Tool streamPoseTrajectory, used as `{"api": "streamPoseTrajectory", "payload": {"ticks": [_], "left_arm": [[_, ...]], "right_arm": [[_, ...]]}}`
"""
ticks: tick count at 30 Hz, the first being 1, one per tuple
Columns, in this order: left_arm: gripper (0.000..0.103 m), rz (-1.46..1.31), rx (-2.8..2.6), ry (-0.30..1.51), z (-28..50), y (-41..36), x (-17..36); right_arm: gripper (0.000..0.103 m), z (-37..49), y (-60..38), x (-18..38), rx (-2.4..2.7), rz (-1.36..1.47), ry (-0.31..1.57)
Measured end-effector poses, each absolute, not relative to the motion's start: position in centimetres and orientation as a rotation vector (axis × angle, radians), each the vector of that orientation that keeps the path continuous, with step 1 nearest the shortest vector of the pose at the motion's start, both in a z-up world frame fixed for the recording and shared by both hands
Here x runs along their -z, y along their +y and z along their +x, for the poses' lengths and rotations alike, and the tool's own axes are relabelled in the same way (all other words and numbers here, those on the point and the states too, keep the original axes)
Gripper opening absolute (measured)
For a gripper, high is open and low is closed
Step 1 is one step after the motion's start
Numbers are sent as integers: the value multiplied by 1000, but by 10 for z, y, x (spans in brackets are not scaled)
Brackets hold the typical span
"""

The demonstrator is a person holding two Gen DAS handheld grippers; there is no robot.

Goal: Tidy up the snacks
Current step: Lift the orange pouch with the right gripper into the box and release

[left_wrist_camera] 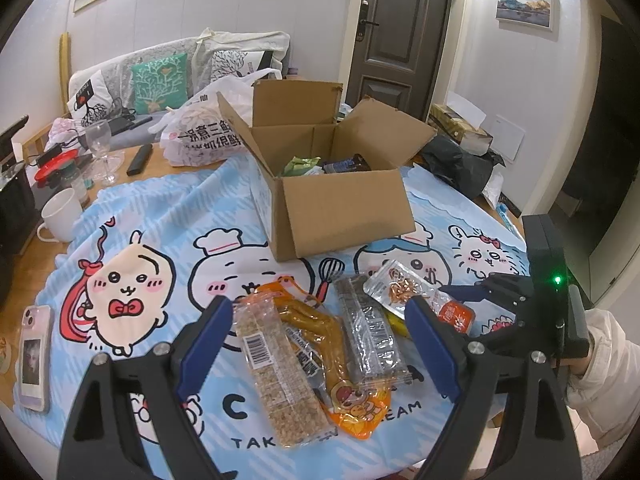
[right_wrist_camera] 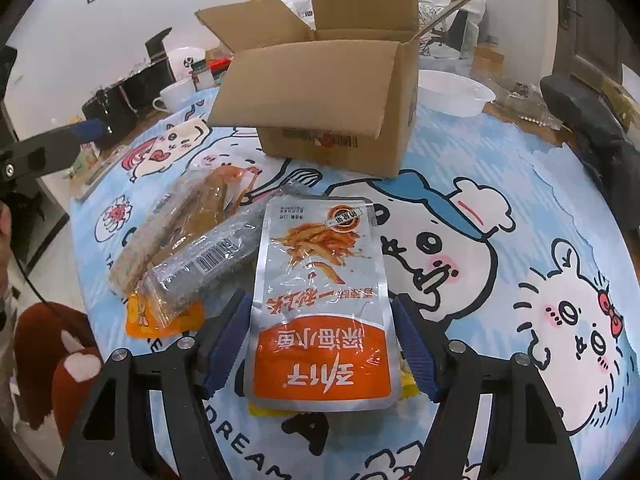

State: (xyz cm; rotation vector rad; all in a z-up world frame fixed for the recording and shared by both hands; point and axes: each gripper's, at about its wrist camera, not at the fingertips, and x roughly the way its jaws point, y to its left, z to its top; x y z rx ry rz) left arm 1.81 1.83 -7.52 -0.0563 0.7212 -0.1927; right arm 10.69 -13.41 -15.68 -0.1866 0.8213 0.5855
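Now the right gripper (right_wrist_camera: 322, 344) stands spread wide, blue pads either side of the silver-and-orange fish snack pouch (right_wrist_camera: 320, 300) without pinching it, while the left gripper (left_wrist_camera: 316, 344) is likewise agape over the grain bar (left_wrist_camera: 276, 372), orange pouch (left_wrist_camera: 340, 364) and dark bar (left_wrist_camera: 368, 332). Beyond the pile sits the open cardboard box (left_wrist_camera: 340, 208), packets already inside. All rest on a blue cartoon tablecloth (left_wrist_camera: 160, 216); white mug (left_wrist_camera: 60, 216), phone (left_wrist_camera: 34, 356), sofa (left_wrist_camera: 168, 76) and door (left_wrist_camera: 396, 36) lie farther out.
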Motion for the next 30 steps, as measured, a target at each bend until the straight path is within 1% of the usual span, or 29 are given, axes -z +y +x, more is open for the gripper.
{"api": "streamPoseTrajectory", "payload": {"ticks": [4,11,18,24,28,29,30], "left_arm": [[86,-56,193,721,18,18,75],[86,-65,233,715,18,14,71],[86,-78,302,714,26,-1,64],[85,-114,360,728,28,-7,64],[73,-194,398,684,29,3,54],[64,-218,413,670,30,7,48],[60,-226,419,659,32,9,43]], "right_arm": [[65,107,-135,157,-584,-184,824],[64,98,-140,147,-583,-187,791],[64,82,-137,119,-616,-190,730],[64,64,-126,101,-758,-142,714],[64,54,-115,81,-826,-113,656],[64,53,-112,74,-846,-99,636],[64,53,-109,68,-860,-92,624]]}}
